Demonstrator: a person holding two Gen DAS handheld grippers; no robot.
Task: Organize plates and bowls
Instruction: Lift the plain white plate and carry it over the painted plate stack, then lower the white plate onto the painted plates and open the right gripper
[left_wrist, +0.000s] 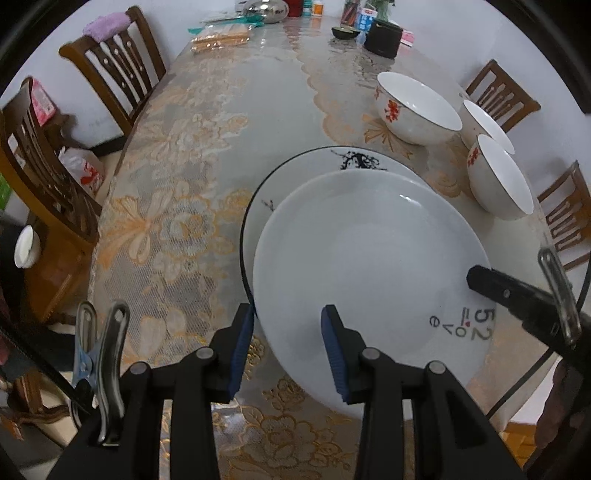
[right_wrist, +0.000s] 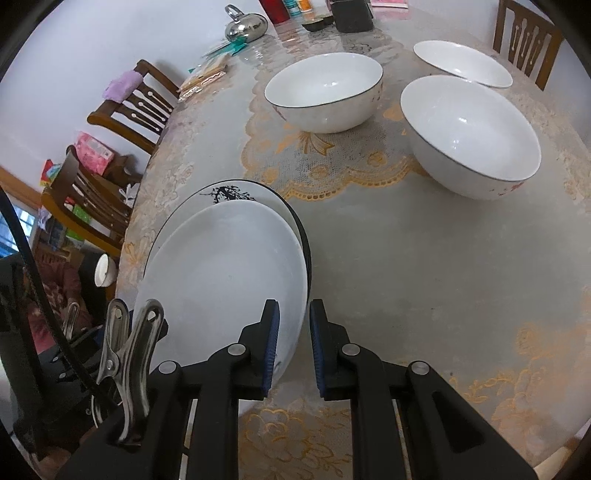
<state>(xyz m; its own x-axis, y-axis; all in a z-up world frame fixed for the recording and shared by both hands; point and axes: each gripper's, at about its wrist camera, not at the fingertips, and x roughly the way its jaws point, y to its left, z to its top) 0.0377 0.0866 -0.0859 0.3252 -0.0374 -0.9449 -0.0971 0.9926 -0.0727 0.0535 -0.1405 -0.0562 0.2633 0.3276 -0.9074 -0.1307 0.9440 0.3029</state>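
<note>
A white plate (left_wrist: 369, 273) with "520 love" lettering lies on a larger black-rimmed plate (left_wrist: 317, 162) with an ink drawing. My left gripper (left_wrist: 288, 325) is open, its jaws astride the white plate's near left rim. My right gripper (right_wrist: 293, 325) is slightly open, its jaws on either side of the white plate's (right_wrist: 221, 280) right rim; the black-rimmed plate (right_wrist: 229, 190) shows beneath. The right gripper also shows in the left wrist view (left_wrist: 480, 277). Three white bowls with red flowers (left_wrist: 417, 107) (left_wrist: 484, 122) (left_wrist: 502, 177) stand beyond; two (right_wrist: 325, 88) (right_wrist: 469, 136) show in the right wrist view.
A shallow white plate (right_wrist: 461, 62) lies at the far right. The lace-covered table (left_wrist: 177, 206) carries a kettle (right_wrist: 245, 26), snack packets (left_wrist: 221, 35), a black container (left_wrist: 384, 37) and cartons at the far end. Wooden chairs (left_wrist: 118, 70) surround the table.
</note>
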